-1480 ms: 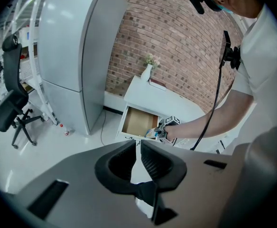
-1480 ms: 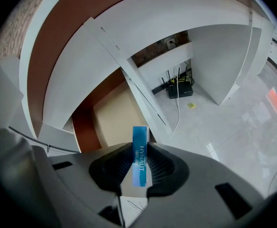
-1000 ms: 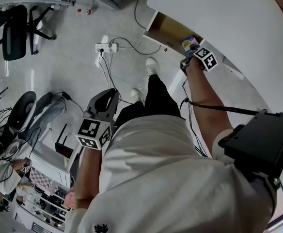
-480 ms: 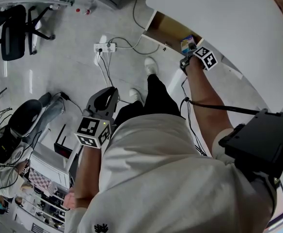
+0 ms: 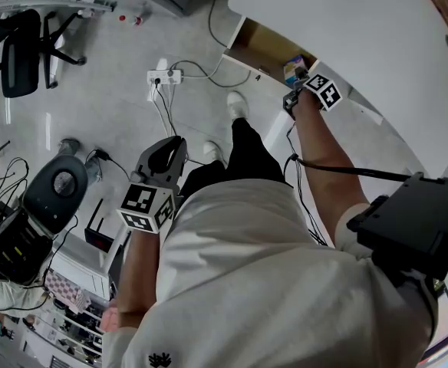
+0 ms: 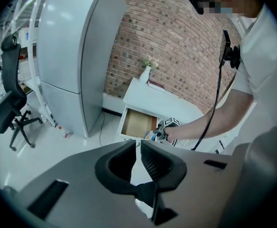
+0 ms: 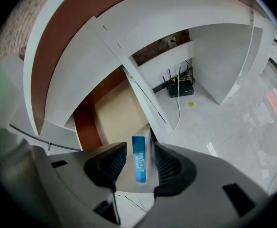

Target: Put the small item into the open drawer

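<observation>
Right hand-held gripper [image 7: 139, 148] is opening around the blue box [image 7: 139, 161]; dropped beside the drawer [image 7: 112, 114] wall just beyond, it could topple outside; left hand-held gripper [image 6: 138, 145] narrow, empty

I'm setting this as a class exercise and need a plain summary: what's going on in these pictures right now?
A person holds a gripper in each hand. The right gripper is at the open drawer with a small blue box between its fingers, which are opening. The left gripper hangs by the person's side, fingers together, empty.
</observation>
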`<move>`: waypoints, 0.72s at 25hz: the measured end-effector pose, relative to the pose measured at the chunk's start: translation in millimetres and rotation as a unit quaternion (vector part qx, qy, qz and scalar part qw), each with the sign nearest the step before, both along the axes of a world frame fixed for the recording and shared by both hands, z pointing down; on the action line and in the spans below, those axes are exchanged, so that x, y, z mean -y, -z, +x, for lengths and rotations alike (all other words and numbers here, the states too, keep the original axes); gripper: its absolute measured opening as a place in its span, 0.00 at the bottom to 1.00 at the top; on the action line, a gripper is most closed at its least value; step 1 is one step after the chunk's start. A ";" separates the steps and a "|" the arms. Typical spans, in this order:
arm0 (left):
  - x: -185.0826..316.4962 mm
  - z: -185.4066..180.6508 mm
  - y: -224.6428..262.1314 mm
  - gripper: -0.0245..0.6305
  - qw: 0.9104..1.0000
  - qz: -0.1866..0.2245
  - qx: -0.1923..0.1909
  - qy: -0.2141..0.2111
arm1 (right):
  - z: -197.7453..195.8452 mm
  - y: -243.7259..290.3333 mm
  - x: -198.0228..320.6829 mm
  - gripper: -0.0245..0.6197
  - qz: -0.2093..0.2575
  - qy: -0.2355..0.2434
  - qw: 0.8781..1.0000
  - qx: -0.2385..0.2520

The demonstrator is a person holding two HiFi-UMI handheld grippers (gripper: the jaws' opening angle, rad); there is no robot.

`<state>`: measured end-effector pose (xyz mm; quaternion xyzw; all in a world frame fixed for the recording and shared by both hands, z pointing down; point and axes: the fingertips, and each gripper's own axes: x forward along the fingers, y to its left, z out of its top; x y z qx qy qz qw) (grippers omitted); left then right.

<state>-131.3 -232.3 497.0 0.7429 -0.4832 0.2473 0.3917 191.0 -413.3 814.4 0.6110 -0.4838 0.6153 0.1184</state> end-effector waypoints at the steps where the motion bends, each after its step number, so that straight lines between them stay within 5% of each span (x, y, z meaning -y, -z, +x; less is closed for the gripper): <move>1: 1.6 -0.5 -0.5 0.11 1.000 0.001 -0.001 -0.001 | -1.2 0.8 1.5 0.36 0.002 0.002 1.000 0.000; 13: -51.6 2.4 33.0 0.11 0.998 0.049 -0.014 -0.027 | -0.5 60.4 -58.5 0.38 0.038 0.029 0.999 0.009; 18: -49.1 -14.4 30.5 0.11 0.997 0.075 -0.018 -0.031 | -27.1 67.6 -75.8 0.38 0.048 0.115 0.992 -0.014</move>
